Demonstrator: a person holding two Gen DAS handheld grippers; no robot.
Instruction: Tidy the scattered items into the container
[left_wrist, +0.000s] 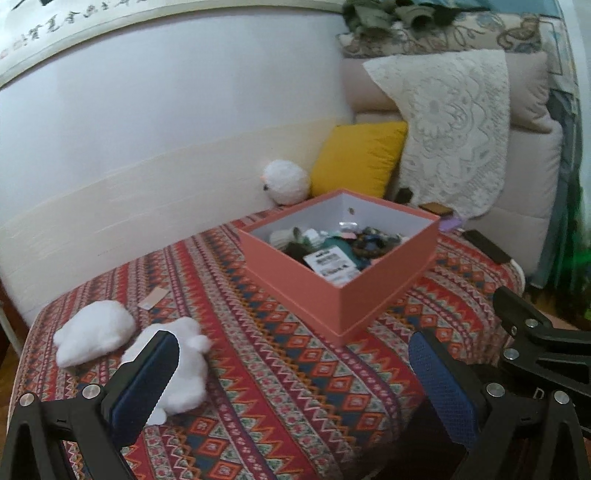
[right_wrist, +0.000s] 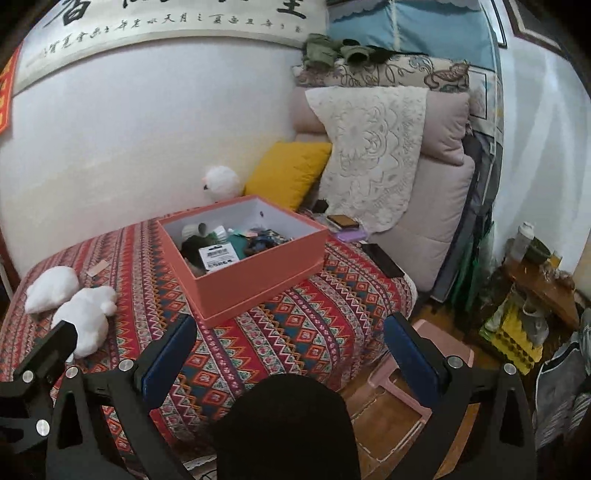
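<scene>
A salmon-pink open box sits on the patterned bedspread and holds several small items, a white barcode card on top. Two white plush toys lie at the left of the bed. My left gripper is open with nothing between its blue pads; its left finger overlaps the nearer plush in view. My right gripper is open and empty, near the bed's front edge.
A round white plush and a yellow cushion rest by the wall. Phones and small objects lie behind the box by a lace-covered pillow. A pink stool and floor clutter stand right of the bed.
</scene>
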